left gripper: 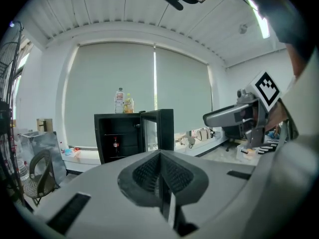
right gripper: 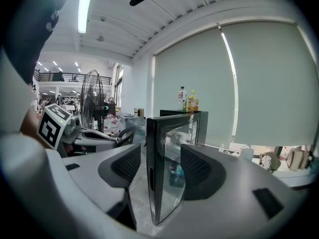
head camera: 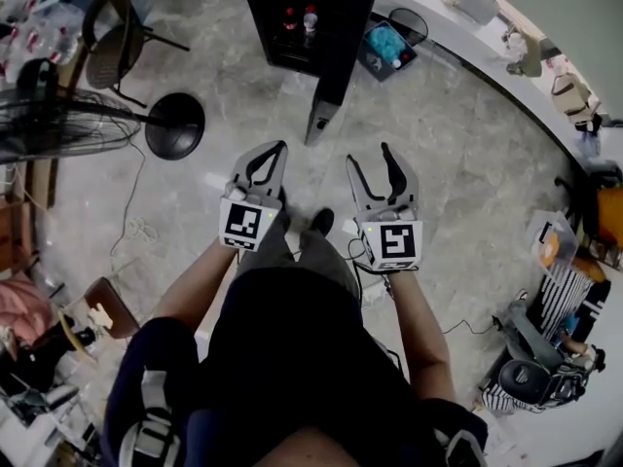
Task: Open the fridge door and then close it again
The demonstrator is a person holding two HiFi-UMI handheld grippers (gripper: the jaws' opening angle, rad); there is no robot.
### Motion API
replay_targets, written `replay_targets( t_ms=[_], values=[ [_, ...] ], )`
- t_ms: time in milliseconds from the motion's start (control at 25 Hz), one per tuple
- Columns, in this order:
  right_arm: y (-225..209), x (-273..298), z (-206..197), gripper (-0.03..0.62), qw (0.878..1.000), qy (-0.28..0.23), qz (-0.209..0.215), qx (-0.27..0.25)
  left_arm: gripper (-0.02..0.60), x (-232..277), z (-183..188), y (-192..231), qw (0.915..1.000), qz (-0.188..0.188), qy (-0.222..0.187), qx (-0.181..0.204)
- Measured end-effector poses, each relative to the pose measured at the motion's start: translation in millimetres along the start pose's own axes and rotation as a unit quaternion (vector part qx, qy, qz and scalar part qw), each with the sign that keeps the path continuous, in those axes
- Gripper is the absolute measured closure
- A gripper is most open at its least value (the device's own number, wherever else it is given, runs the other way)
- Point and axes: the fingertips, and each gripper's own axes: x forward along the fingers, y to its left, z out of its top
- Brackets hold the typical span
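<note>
The black fridge (head camera: 292,17) stands on the floor ahead of me, with bottles on its shelves (head camera: 310,19). Its glass door (head camera: 336,76) is swung wide open toward me. My left gripper (head camera: 277,149) is shut and empty, a short way left of the door's free edge. My right gripper (head camera: 370,156) is open and holds nothing, just right of that edge. In the right gripper view the door (right gripper: 174,148) shows edge-on between the two pads (right gripper: 132,166), and they do not press on it. The left gripper view has the fridge (left gripper: 119,138) beyond the closed fingertips (left gripper: 160,156).
A standing fan (head camera: 58,125) with a round black base (head camera: 175,126) is at the left, and a chair (head camera: 112,47) stands behind it. A basket with blue contents (head camera: 389,45) sits right of the fridge. A white ledge with bags (head camera: 545,66) curves along the right.
</note>
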Motion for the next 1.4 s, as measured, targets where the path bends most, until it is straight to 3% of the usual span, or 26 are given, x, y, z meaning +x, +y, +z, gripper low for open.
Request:
replay_targets(
  t_ms=[480,840,1400],
  values=[
    [18,51,-2,0.287,0.999,0.002,-0.029,-0.018,0.558,-45,29,33,0.9991,0.012,-0.036,-0.020],
    [25,96,-19,0.270,0.997,0.021,-0.061,-0.035,0.558,-68,30,51,0.9988,0.025,-0.034,-0.024],
    [22,149,-29,0.263,0.990,0.039,-0.135,-0.012,0.558,-93,39,82,0.9982,0.048,-0.032,-0.018]
  ],
)
